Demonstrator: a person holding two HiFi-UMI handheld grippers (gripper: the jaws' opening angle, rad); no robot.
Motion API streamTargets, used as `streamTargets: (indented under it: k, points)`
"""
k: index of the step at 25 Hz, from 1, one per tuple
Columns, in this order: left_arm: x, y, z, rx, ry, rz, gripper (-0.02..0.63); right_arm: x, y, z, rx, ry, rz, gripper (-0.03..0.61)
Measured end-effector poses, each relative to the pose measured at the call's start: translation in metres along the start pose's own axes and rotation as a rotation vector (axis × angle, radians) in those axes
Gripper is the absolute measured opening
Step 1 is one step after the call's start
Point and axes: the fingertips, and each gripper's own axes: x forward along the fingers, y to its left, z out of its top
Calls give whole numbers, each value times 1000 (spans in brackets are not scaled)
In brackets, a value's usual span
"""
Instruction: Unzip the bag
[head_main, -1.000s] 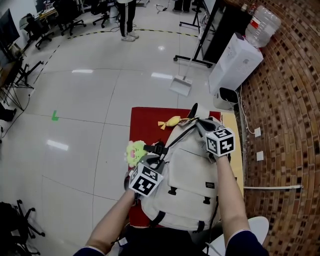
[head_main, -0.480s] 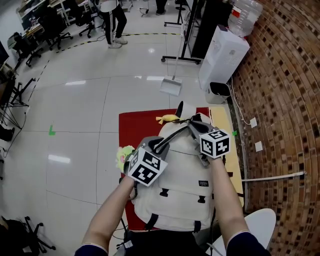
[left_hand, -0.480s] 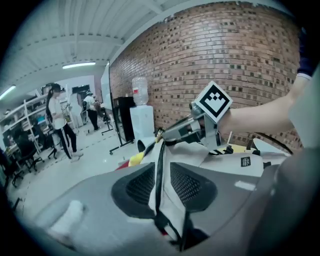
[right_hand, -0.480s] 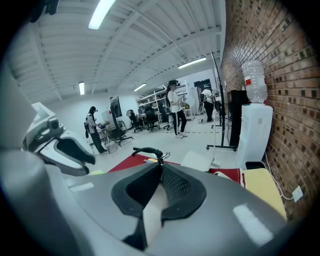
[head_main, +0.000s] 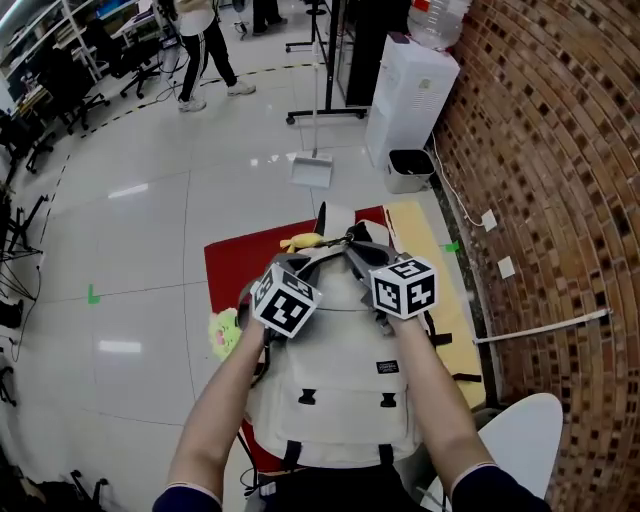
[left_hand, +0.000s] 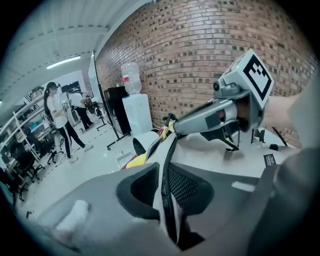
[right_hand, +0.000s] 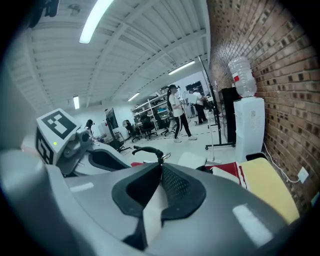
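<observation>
A cream backpack (head_main: 340, 385) with black straps lies on a red mat (head_main: 228, 262), its top pointing away from me. Both grippers sit at its top end. My left gripper (head_main: 303, 268) has its jaws closing on the bag's top edge; in the left gripper view a black zipper line (left_hand: 167, 165) and cream fabric run between its pads. My right gripper (head_main: 376, 260) is shut on a fold of cream fabric (right_hand: 150, 210) beside it. The black carry handle (right_hand: 146, 149) arches just beyond the right jaws. The zipper pull is not clearly visible.
A yellow-green plush toy (head_main: 224, 330) lies left of the bag and a yellow toy (head_main: 300, 241) beyond its top. A yellow mat (head_main: 424, 240), brick wall (head_main: 540, 150), water dispenser (head_main: 410, 85), bin (head_main: 408, 168) and dustpan (head_main: 311, 170) stand around. A person (head_main: 200, 45) walks far off.
My left gripper has moved from the bag's left side up to its top edge, close to the right gripper. The right gripper has stayed on the bag's top.
</observation>
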Motion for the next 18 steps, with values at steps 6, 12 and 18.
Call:
streamTargets:
  k: [6, 12, 18]
  points:
    - [-13, 10, 0, -69, -32, -17, 46, -26, -34, -9, 94, -48, -82, 21]
    - [-20, 13, -3, -91, -49, -43, 46, -59, -70, -26, 173, -55, -168, 21]
    - [-24, 12, -6, -130, -61, -68, 46, -86, -92, -40, 234, -63, -206, 22]
